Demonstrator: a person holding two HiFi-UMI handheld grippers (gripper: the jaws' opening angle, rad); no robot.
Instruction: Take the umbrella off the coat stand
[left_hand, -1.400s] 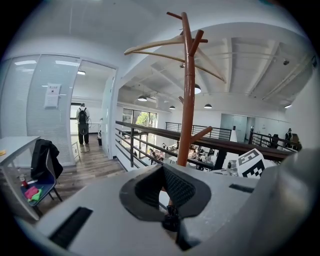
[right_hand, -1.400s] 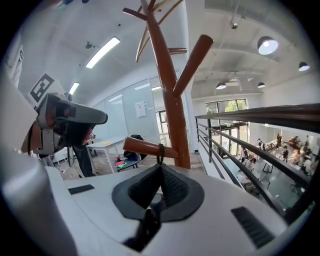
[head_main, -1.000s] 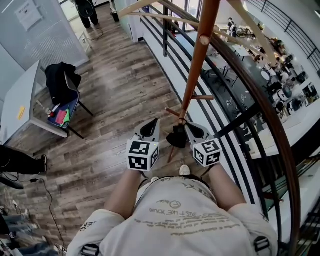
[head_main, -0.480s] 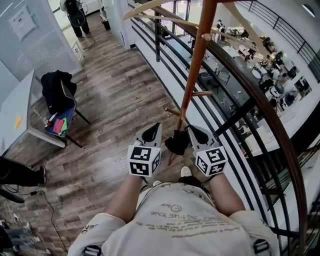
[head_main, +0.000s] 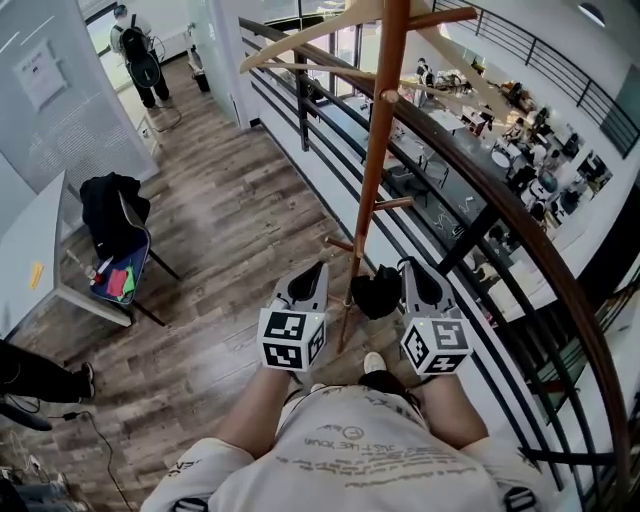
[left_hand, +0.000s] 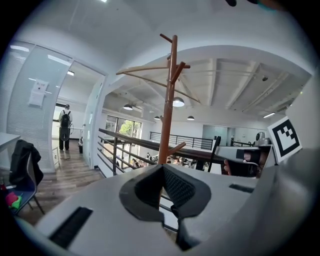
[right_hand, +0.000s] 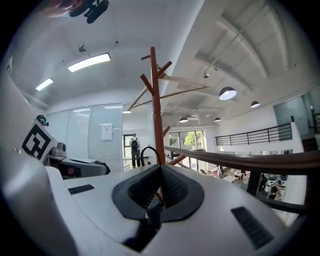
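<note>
The right gripper (head_main: 404, 268) has its jaws closed on the umbrella (head_main: 377, 293). Only its own view shows this: dark fabric sits pinched between the pads (right_hand: 172, 187) and a thin black loop (right_hand: 142, 153) rises above them. From the head view the umbrella is a short, black, folded bundle, just beside the coat stand (head_main: 381, 150) and below its low pegs; I cannot tell whether it touches a peg. The left gripper (head_main: 318, 270) is on the pole's other side, jaws together on nothing. Its view shows the pole straight ahead.

Beyond the pole runs a dark railing (head_main: 520, 215). Farther left on the wood floor (head_main: 240, 200), a chair (head_main: 137, 252) carries a black jacket (head_main: 108, 198) on its back and pink and green things (head_main: 112, 281) on its seat. A person with a backpack (head_main: 135, 58) stands far off.
</note>
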